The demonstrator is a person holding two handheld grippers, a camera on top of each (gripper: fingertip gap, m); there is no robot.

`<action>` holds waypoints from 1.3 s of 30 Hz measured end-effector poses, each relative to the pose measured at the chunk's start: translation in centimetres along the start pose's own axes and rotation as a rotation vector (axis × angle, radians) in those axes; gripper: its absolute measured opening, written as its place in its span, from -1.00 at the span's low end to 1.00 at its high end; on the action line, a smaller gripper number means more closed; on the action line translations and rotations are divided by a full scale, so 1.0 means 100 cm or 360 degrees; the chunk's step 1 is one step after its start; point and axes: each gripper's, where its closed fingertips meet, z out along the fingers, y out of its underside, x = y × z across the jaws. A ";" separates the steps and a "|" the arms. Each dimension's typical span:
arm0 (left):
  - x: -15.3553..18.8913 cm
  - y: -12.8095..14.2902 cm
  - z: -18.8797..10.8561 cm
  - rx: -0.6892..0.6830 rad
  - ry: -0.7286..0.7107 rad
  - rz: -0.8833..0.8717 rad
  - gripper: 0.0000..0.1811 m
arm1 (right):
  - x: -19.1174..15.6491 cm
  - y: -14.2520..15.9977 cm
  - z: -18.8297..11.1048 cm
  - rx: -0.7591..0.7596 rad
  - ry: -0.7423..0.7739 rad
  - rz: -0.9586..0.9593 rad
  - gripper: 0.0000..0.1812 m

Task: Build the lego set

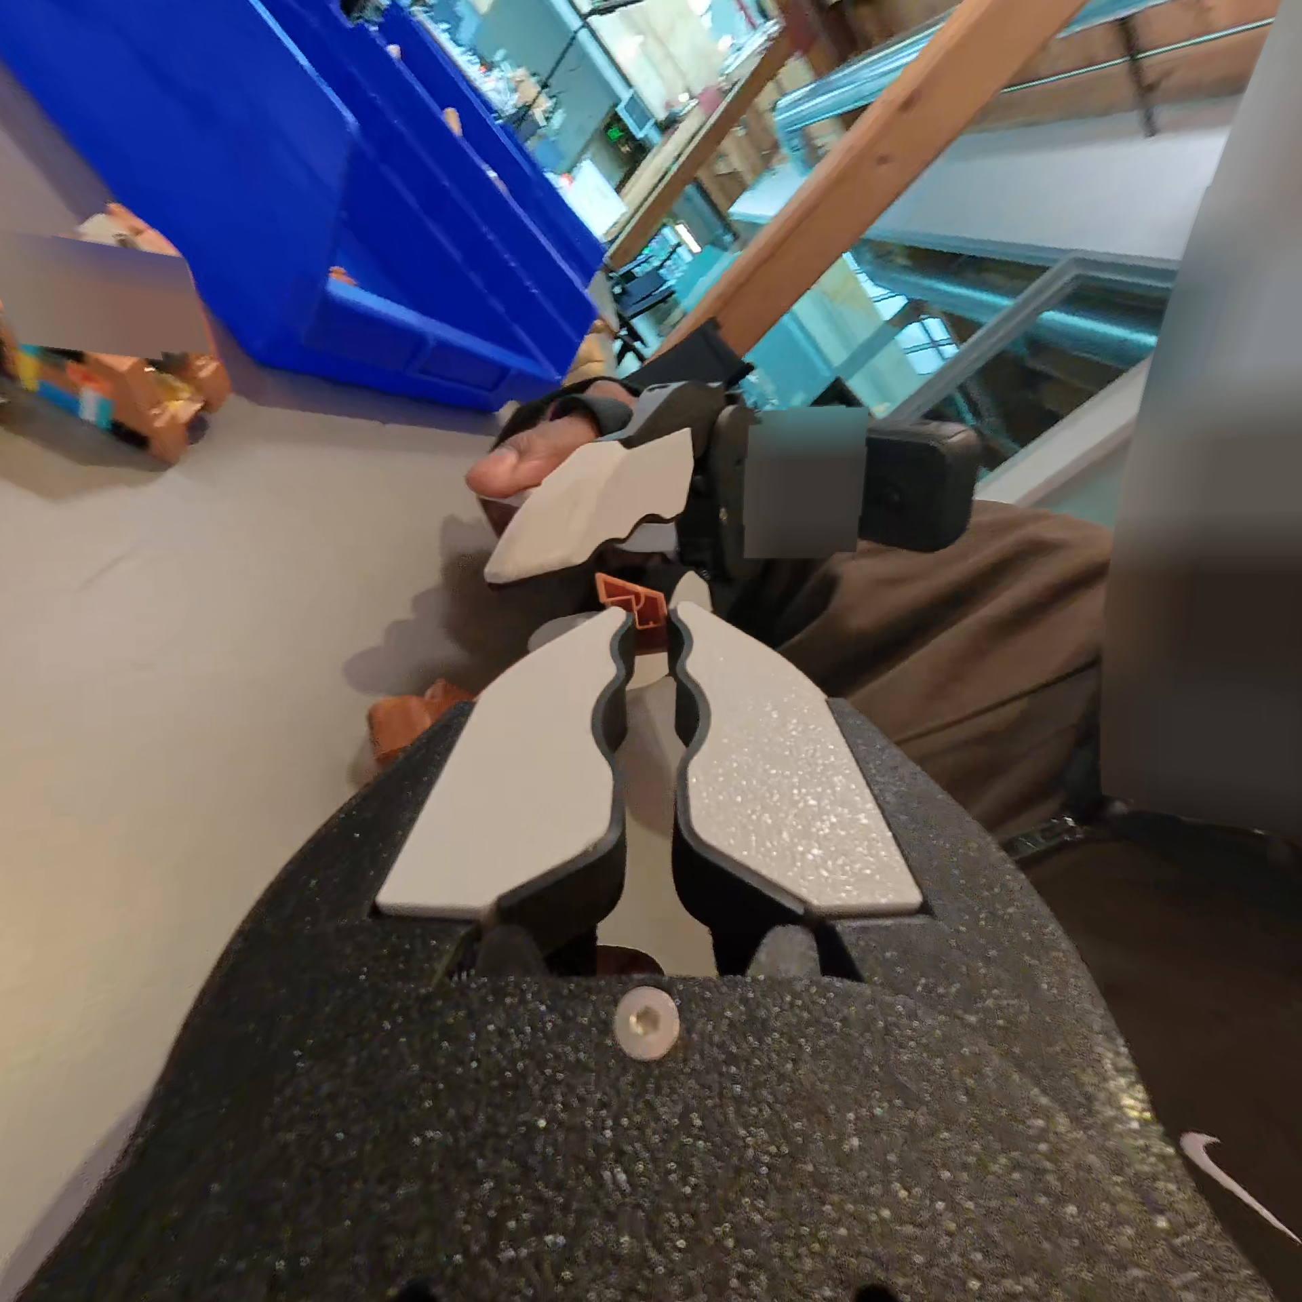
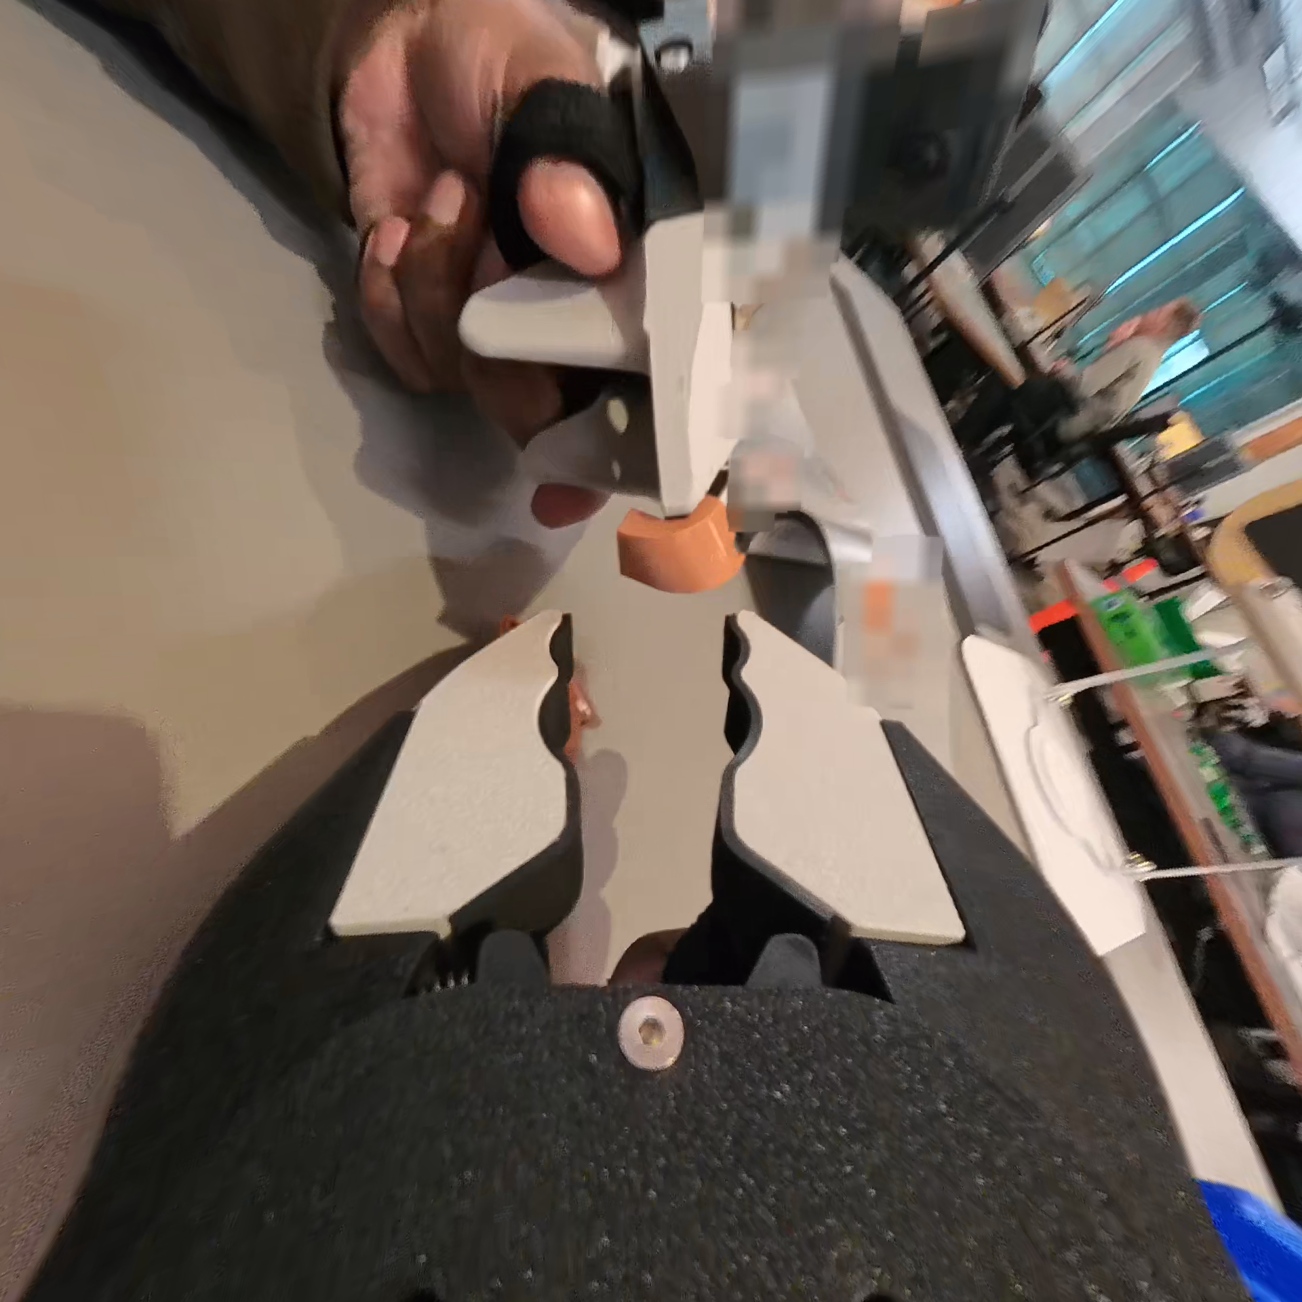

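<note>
The left tongs (image 1: pixel 647 620) pinch a small orange lego piece (image 2: pixel 680 553) at their tips, held above the tabletop (image 1: pixel 176 599) just ahead of the right tongs (image 2: pixel 645 627), which stand open and empty, facing it.

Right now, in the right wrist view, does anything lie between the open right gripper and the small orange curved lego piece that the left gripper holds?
No. In the right wrist view only bare grey table shows between right gripper and orange piece.
</note>
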 end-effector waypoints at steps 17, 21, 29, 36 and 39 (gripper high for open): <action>0.001 0.006 -0.002 -0.0043 0.0039 0.0016 -0.87 | 0.008 -0.008 -0.003 0.0030 0.0190 -0.0188 -0.92; -0.006 0.008 -0.003 -0.0075 -0.0053 0.0066 -0.88 | 0.004 -0.002 0.001 -0.0015 0.0136 -0.0117 -0.92; -0.018 0.012 -0.002 -0.0124 -0.0168 0.0009 -0.90 | 0.004 0.011 0.005 -0.0125 0.0105 -0.0069 -0.92; -0.046 0.017 -0.007 -0.0207 -0.0447 -0.0038 -0.91 | -0.007 0.028 0.014 -0.0263 -0.0010 -0.0048 -0.92; -0.052 0.022 -0.008 -0.0283 -0.0533 0.0009 -0.90 | -0.011 0.033 0.015 -0.0290 -0.0043 -0.0067 -0.92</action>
